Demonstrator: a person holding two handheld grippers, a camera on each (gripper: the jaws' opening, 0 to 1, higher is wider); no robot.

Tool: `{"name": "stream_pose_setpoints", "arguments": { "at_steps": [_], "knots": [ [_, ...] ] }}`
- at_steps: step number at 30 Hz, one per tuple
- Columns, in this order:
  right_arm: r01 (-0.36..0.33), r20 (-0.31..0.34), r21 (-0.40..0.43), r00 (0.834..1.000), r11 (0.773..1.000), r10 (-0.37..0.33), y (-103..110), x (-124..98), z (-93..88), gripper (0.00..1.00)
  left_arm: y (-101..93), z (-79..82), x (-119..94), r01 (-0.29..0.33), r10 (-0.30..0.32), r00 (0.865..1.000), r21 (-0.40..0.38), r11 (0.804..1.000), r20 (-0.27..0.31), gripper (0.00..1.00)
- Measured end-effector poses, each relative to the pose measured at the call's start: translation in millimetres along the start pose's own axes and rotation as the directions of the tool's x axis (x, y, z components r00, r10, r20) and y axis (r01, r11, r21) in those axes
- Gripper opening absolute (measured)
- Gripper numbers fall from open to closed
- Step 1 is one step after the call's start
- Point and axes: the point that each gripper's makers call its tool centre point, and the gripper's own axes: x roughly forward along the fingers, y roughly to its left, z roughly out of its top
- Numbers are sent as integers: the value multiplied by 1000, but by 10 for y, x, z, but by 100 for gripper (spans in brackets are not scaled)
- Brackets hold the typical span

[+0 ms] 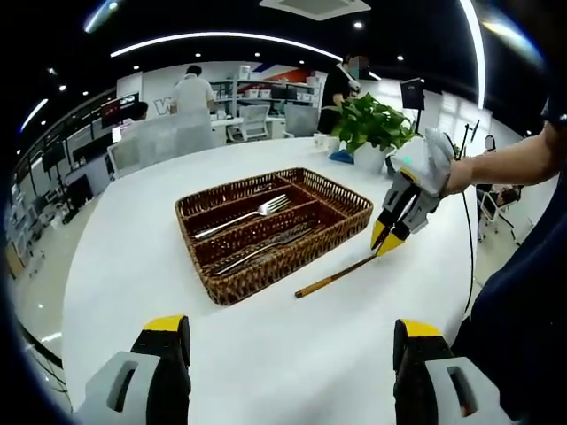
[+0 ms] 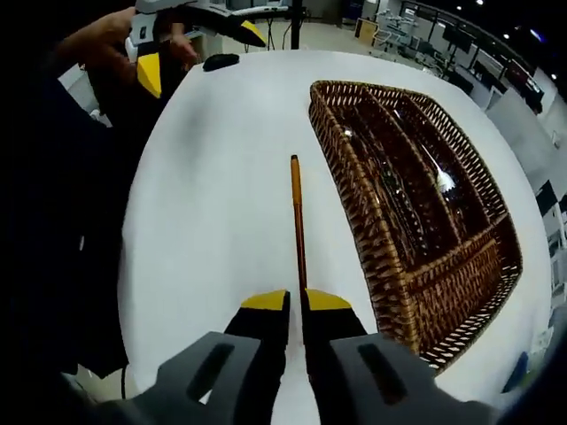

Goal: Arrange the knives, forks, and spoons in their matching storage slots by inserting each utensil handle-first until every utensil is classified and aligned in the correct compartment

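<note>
A brown wicker tray [image 1: 257,282] with three long slots sits mid-table. A silver fork [image 1: 252,214] lies in its middle slot, and several metal utensils [image 1: 266,250] lie in the nearer one. My right gripper [image 1: 388,239] is shut on the thin end of a wooden-handled utensil [image 1: 332,280], just right of the tray. In the right gripper view the right gripper [image 2: 296,303] pinches that utensil [image 2: 297,208], whose handle points away along the tray's wall [image 2: 354,199]; its head is hidden between the jaws. My left gripper [image 1: 288,354] is open over bare table.
The table [image 1: 133,257] is white and rounded. A potted plant [image 1: 372,124] stands at its far side behind the tray. A small black object [image 2: 220,61] lies near the far edge. People, desks and chairs fill the room beyond.
</note>
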Motion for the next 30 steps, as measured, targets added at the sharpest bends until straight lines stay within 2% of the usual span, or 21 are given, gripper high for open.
{"name": "stream_pose_setpoints", "arguments": {
  "at_steps": [6, 14, 15, 20, 22, 26, 30],
  "knots": [
    [-23, -60, -42, 998, 999, 20, -39, 102, -122, 7, 2, -13, -9, -11, 11, 1000, 0, 1000, -1, 100],
    [-47, -121, -38, 992, 998, 42, -79, 184, -235, 5, -16, -53, -19, -15, 15, 1000, 0, 1000, -12, 100],
    [-50, -115, -10, 992, 999, 48, -99, 178, -222, 4, -18, -61, -18, -15, 15, 1000, 0, 1000, -15, 100],
    [-49, -117, -20, 992, 999, 46, -106, 179, -221, 2, -38, -67, -21, -12, 12, 1000, 7, 1000, -22, 100],
    [-52, -119, 5, 992, 999, 52, -114, 181, -221, 2, -43, -74, -21, -12, 12, 1000, 12, 1000, -27, 100],
    [-45, -149, -32, 988, 999, 40, -93, 183, -215, 2, -65, -78, -19, -10, 11, 1000, 14, 1000, -28, 100],
    [-24, -158, 32, 987, 999, 29, -107, 182, -223, 0, -73, -89, -20, -12, 13, 999, 21, 1000, -30, 100]
  ]
}}
